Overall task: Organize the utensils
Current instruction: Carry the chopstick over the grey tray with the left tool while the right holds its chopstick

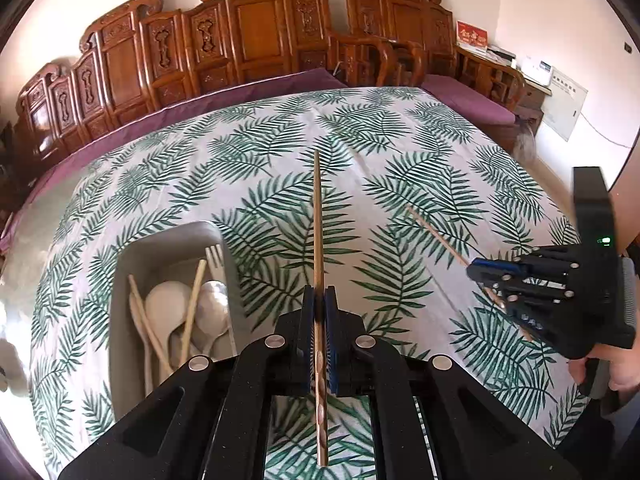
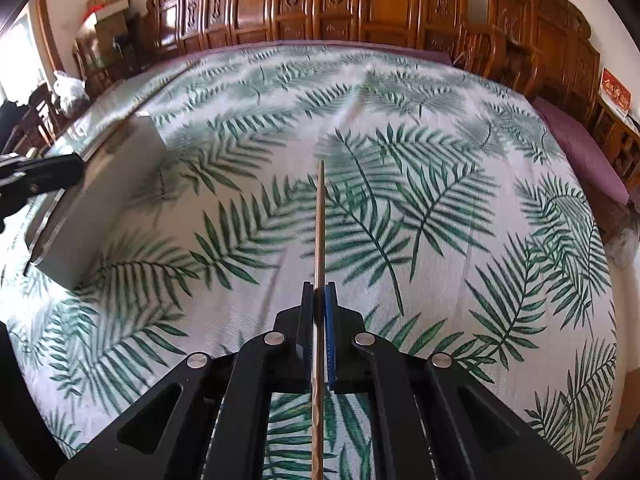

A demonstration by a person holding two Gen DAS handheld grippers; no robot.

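Left gripper (image 1: 319,296): jaws clamped narrow on a wooden chopstick (image 1: 318,216), thin end pointing forward over the leaf-print tablecloth (image 1: 400,152), carved thick end trailing back between the fingers. Clear of the cloth.

Right gripper (image 2: 319,294): jaws pinched narrow on a second chopstick (image 2: 321,220), same lengthwise orientation. Seen from the left wrist at right edge (image 1: 486,276), stick lying diagonal, low over the cloth; contact with cloth not resolvable.

Grey bin (image 1: 132,280) left of left gripper: pale spoons (image 1: 168,300), fork (image 1: 216,258), further chopsticks (image 1: 194,300) inside. Carved wooden bench (image 1: 248,36) behind table.
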